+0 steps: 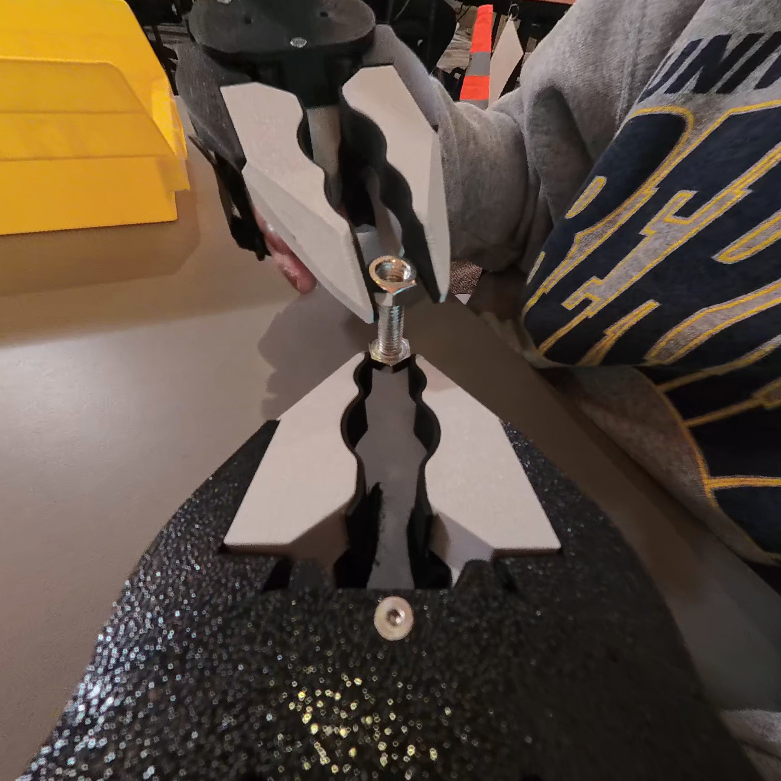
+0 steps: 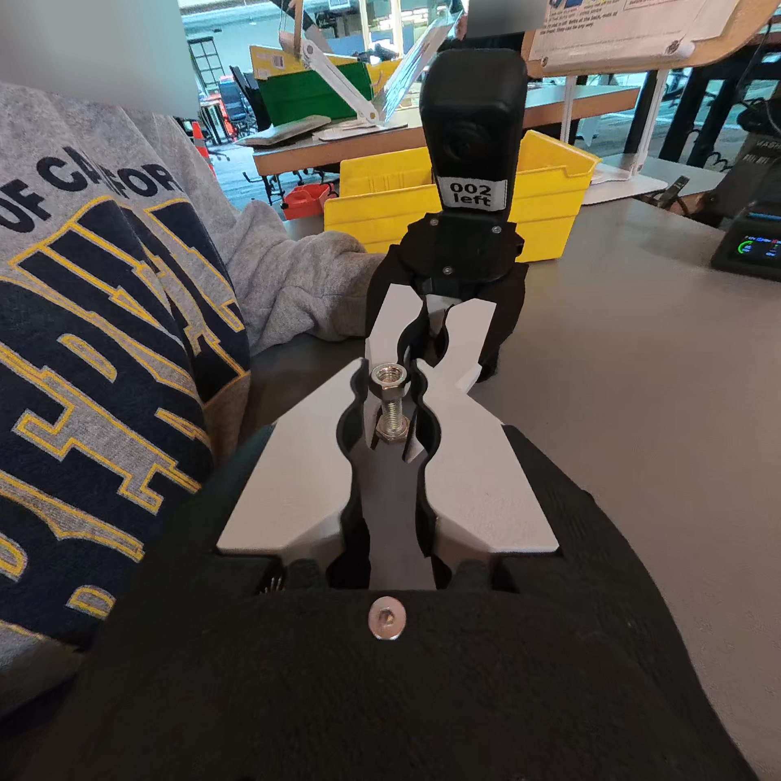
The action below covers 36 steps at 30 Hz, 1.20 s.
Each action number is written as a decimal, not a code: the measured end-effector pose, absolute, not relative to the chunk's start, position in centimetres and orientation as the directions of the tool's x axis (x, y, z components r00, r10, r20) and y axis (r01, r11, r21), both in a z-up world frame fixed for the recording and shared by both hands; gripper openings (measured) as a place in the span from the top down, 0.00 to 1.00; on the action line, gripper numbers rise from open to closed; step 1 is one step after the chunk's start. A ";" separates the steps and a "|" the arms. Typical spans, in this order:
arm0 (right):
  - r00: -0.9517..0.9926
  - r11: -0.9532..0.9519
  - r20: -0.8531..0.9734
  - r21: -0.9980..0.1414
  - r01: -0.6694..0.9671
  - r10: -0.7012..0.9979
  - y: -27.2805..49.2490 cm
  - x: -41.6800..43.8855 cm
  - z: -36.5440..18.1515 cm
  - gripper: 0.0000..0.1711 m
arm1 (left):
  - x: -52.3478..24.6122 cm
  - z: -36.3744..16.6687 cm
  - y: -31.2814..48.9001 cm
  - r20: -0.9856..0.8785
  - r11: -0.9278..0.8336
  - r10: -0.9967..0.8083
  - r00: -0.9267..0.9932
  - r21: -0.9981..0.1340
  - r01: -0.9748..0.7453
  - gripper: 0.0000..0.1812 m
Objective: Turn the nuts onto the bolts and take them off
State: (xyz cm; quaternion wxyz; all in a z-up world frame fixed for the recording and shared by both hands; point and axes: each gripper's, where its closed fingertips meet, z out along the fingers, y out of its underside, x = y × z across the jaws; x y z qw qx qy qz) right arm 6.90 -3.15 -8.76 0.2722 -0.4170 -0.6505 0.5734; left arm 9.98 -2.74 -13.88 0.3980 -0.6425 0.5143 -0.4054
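Two tongs share one bolt above the table: left tongs clamp its hex head, right tongs clamp the nut at the thread's tip. Next likely calls for twisting while keeping both aligned.

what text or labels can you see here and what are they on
no quoting of writing; it stands on:
white label on the black camera: readable
grey sweatshirt: large navy-and-yellow letters, readable
poster, top right: too small
small screen, right edge: too small
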 end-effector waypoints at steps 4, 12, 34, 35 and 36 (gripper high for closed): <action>-0.454 -0.017 -0.105 -0.981 0.194 0.885 -2.3 6.5 -8.5 0.90 | 9.6 -13.5 -1.7 0.132 -0.190 -0.971 0.201 -0.935 -0.300 0.92; -0.113 0.016 0.017 -1.000 -0.007 0.993 0.9 4.9 -7.5 0.90 | 8.2 -12.7 1.2 0.132 -0.226 -0.915 0.381 -0.950 -0.214 0.92; 0.263 0.051 0.120 -0.965 0.258 0.957 5.5 4.2 -11.9 0.92 | 4.6 -13.6 5.1 0.106 -0.292 -0.769 0.630 -0.936 -0.199 1.00; 0.272 0.020 0.093 -0.965 0.262 0.958 5.9 4.2 -12.1 0.92 | 4.3 -13.4 5.3 0.111 -0.292 -0.758 0.643 -0.939 -0.182 1.00; 0.278 -0.010 0.068 -0.963 0.270 0.958 6.2 4.2 -12.4 0.92 | 4.0 -13.2 5.6 0.117 -0.291 -0.743 0.659 -0.943 -0.161 1.00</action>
